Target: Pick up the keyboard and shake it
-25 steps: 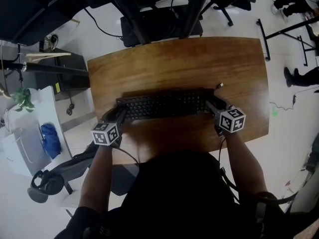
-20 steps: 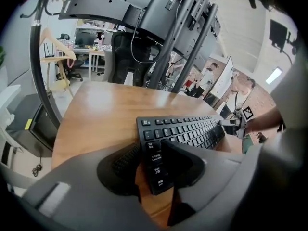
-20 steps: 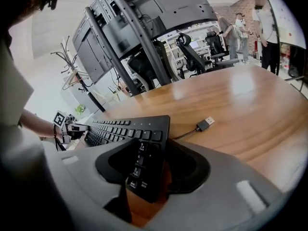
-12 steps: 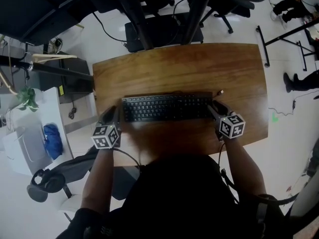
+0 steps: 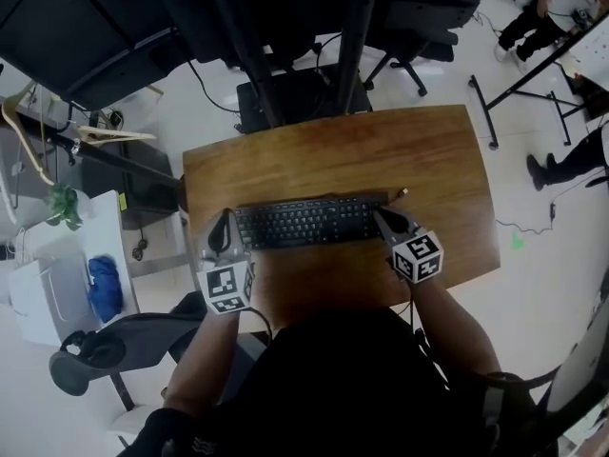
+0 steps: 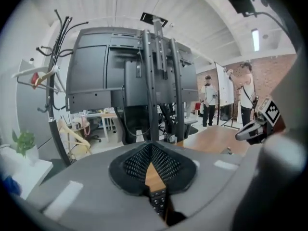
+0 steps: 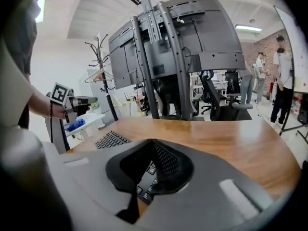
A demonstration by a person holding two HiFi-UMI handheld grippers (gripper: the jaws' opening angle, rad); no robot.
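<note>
The black keyboard (image 5: pixel 304 222) lies flat on the wooden table (image 5: pixel 381 150), near its front edge. My left gripper (image 5: pixel 225 219) hangs above the table beside the keyboard's left end. Its jaws have just been closing and are shut with nothing between them. My right gripper (image 5: pixel 379 215) hovers at the keyboard's right end. Its jaws have also just been closing, and it is shut and empty too. In the left gripper view the pads (image 6: pixel 166 165) meet, with keys (image 6: pixel 158 201) showing below them. The right gripper view shows the keyboard (image 7: pixel 109 139) on the table and the left gripper (image 7: pixel 84 100) raised above it.
A dark monitor stand (image 5: pixel 352 27) rises behind the table's far edge. To the left are a white side table (image 5: pixel 38 293) with a blue object (image 5: pixel 103 288) and a plant (image 5: pixel 65 203). A small cable plug (image 5: pixel 403 193) lies by the keyboard's far right corner. People stand at the right (image 5: pixel 571 155).
Both grippers stood open at the keyboard's ends; they have let go, risen off the table and shut. The left one rose more and turned. The keyboard stays on the table.
</note>
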